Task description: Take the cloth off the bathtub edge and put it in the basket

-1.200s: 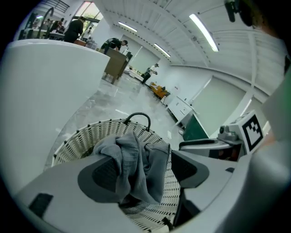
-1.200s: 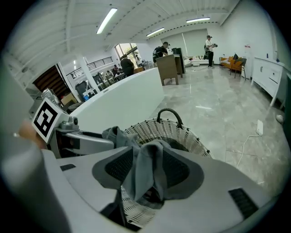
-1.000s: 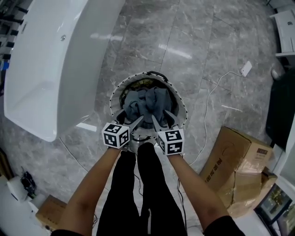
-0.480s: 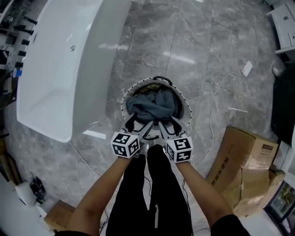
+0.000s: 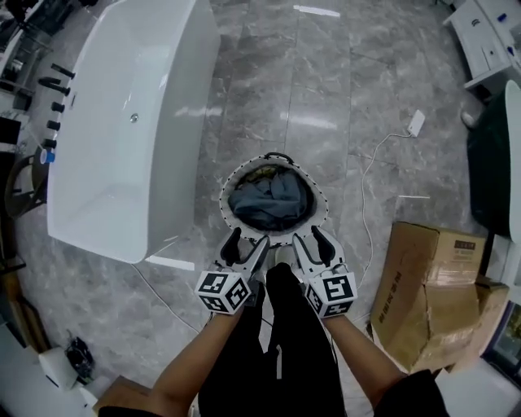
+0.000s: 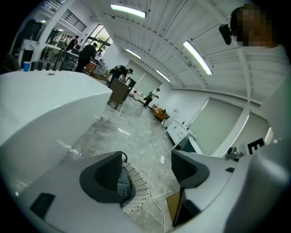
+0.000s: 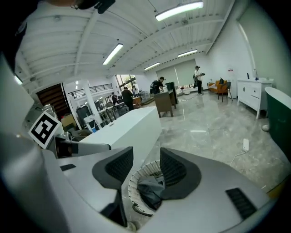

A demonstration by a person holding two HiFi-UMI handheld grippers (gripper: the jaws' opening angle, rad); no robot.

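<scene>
**First speaker:** What is on the floor, and what is it made of?

**Second speaker:** A round white basket (image 5: 222, 198) with a perforated wall and a dark handle is standing on glossy grey marble tiles (image 5: 326, 73). A crumpled grey-blue cloth (image 5: 273, 202) is lying inside it, soft and folded over itself. A smooth white bathtub (image 5: 130, 138) with rounded corners is standing to the basket's left, near it but apart.

**First speaker:** And the grippers?

**Second speaker:** The left gripper (image 5: 247, 242) and the right gripper (image 5: 309, 241) are hovering side by side over the basket's near rim. Each has its dark ribbed jaws spread apart with nothing between them, so both are released.

**First speaker:** What else is in the room?

**Second speaker:** A brown cardboard box (image 5: 423, 285) is resting to the right, and a corded white plug (image 5: 415, 124) is lying on the tiles beyond it. The gripper views are showing more than the head view: a long bright hall, strip lights (image 7: 179, 10) on a ridged white ceiling, people (image 7: 159, 84) standing far off, and a white cabinet (image 7: 254, 91) against a wall.
</scene>
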